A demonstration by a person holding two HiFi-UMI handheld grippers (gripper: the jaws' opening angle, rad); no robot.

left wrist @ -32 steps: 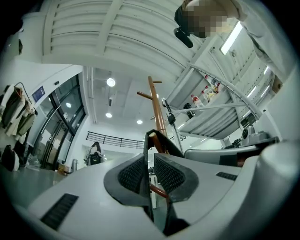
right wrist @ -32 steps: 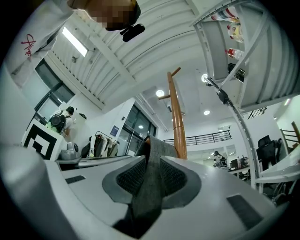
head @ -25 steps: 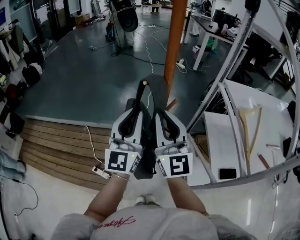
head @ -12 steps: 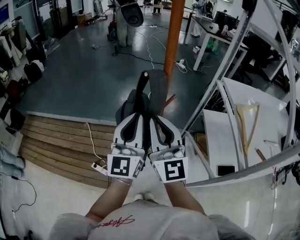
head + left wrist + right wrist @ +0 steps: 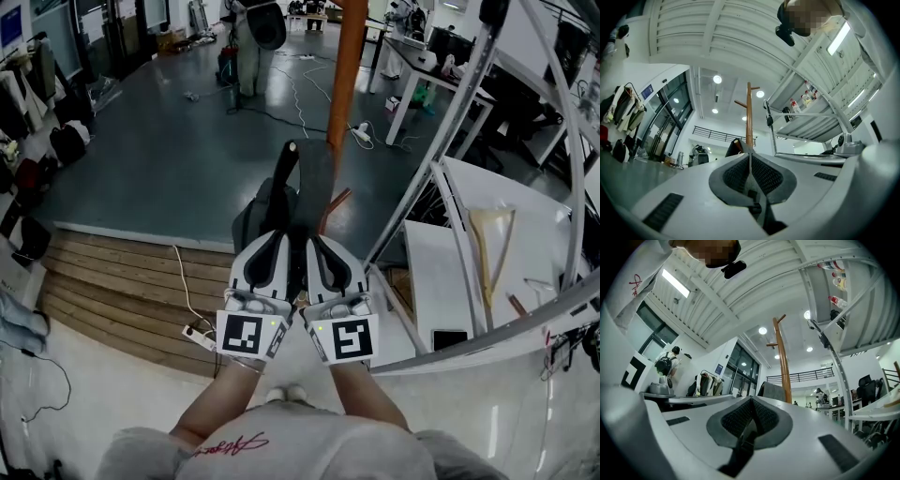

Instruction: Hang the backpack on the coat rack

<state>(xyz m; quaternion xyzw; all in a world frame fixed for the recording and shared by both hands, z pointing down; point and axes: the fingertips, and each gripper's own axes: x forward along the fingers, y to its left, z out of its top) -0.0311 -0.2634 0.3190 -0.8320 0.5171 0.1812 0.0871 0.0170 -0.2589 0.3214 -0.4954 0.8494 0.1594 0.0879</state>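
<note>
Left claw (image 5: pixel 274 236) and right claw (image 5: pixel 321 242) are pinched fully shut side by side, seemingly each on the backpack (image 5: pixel 265 208), which hangs in the air just before the rack (image 5: pixel 345 80), likely held level and high for a peg (image 5: pixel 740 102)

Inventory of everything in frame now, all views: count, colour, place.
backpack: 1, dark grey, in the air at the gripper tips, strap end up toward the pole
coat rack: 1, orange-brown pole, just beyond the backpack
shelving frame: 1, white metal, right
white board: 1, lower right, inside the frame
phone: 1, dark, on the white board
wooden piece: 1, pale, triangular, right of the board
power strip: 1, white, on the steps
wooden steps: 1 flight, brown, lower left
desk: 1, white, far right of the pole
left gripper: 1, white, jaws together
right gripper: 1, white, jaws together
</note>
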